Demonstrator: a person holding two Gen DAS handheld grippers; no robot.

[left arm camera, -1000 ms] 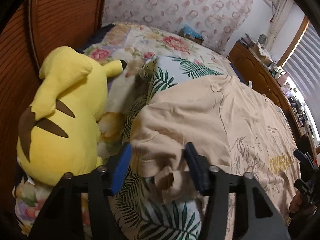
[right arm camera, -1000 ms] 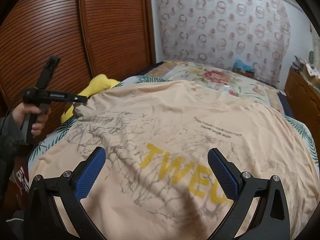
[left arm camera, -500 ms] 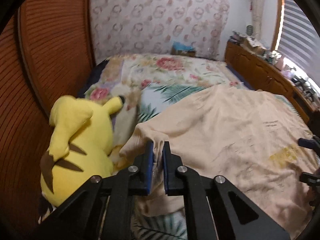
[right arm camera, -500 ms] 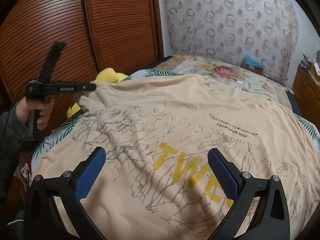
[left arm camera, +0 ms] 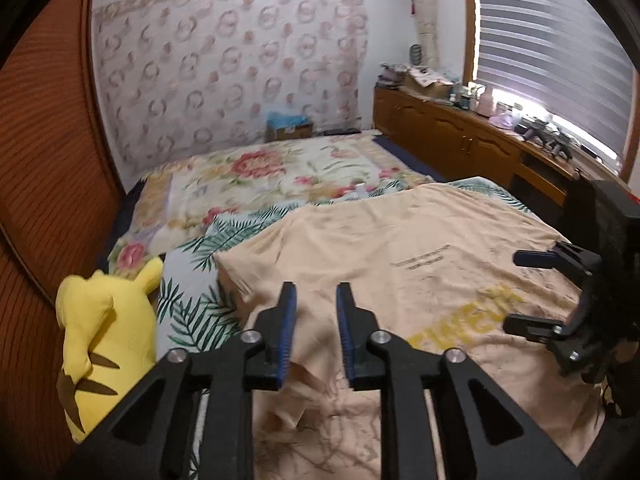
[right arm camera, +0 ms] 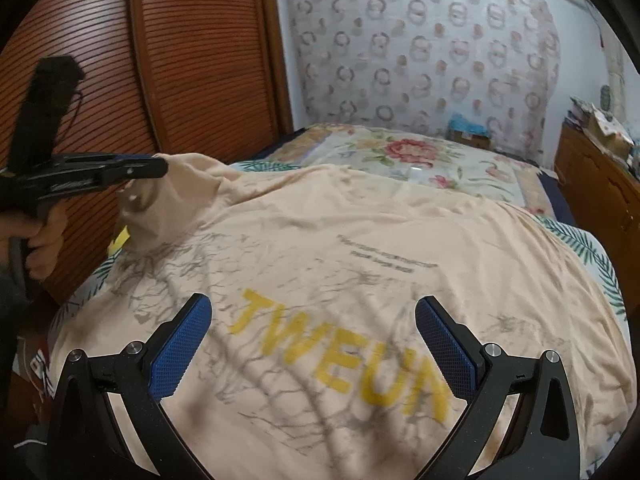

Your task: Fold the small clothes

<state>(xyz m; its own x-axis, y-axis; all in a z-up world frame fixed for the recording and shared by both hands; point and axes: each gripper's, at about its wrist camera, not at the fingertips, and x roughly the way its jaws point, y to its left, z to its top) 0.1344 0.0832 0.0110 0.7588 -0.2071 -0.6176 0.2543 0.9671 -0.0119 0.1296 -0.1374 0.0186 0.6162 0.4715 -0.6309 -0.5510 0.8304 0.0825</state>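
A peach T-shirt [right arm camera: 360, 240] with yellow letters and grey branch print lies spread on the bed, also seen in the left wrist view [left arm camera: 400, 248]. My left gripper [left arm camera: 316, 292] is raised over the shirt's left side and its jaws are opening. The sleeve [right arm camera: 160, 204] still hangs lifted at its tip [right arm camera: 160, 168], with cloth showing in the gap and the pads apart from it. My right gripper [right arm camera: 313, 304] stands wide open over the yellow letters with nothing pinched, and appears at the right edge of the left wrist view [left arm camera: 514, 292].
A yellow plush toy [left arm camera: 96, 340] sits at the bed's left edge beside slatted wooden wardrobe doors [right arm camera: 180, 60]. A floral and leaf-print cover [left arm camera: 260, 172] lies beyond the shirt. A cluttered wooden dresser [left arm camera: 460, 140] runs along the right under a window blind.
My left gripper closed on the sleeve, lifted it up and toward the shirt's middle, and its jaws have now parted again. The right gripper shifted slightly and stayed open.
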